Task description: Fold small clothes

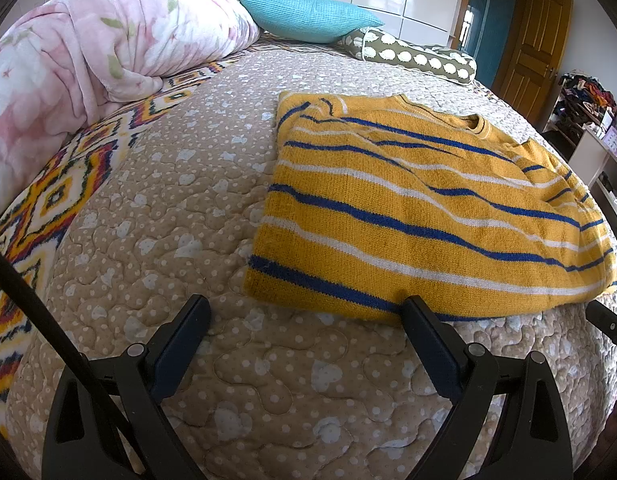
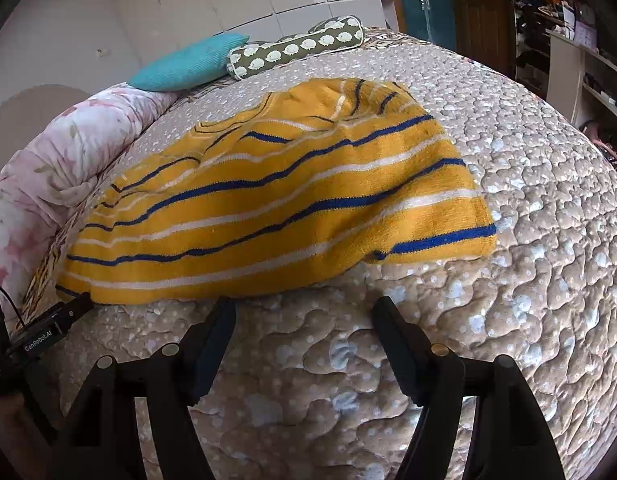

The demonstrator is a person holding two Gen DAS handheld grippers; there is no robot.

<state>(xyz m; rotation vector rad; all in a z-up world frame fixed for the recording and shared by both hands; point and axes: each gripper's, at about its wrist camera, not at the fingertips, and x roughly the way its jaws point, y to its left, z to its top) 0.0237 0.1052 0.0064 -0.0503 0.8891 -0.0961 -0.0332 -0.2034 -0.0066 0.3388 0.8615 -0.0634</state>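
A yellow sweater [image 1: 420,208] with blue and white stripes lies flat on the bed, its sleeves folded in over the body. It also shows in the right wrist view [image 2: 276,196]. My left gripper [image 1: 306,306] is open and empty, just short of the sweater's near hem, its right finger at the hem's edge. My right gripper [image 2: 304,308] is open and empty, just in front of the hem. The tip of the other gripper shows at the left of the right wrist view [image 2: 74,310].
The sweater lies on a beige quilted bedspread [image 1: 180,208]. A pink floral duvet [image 1: 88,60] is bunched at the left. A teal pillow [image 1: 308,16] and a patterned bolster [image 1: 420,58] lie at the head. Shelves [image 2: 580,64] stand to the right.
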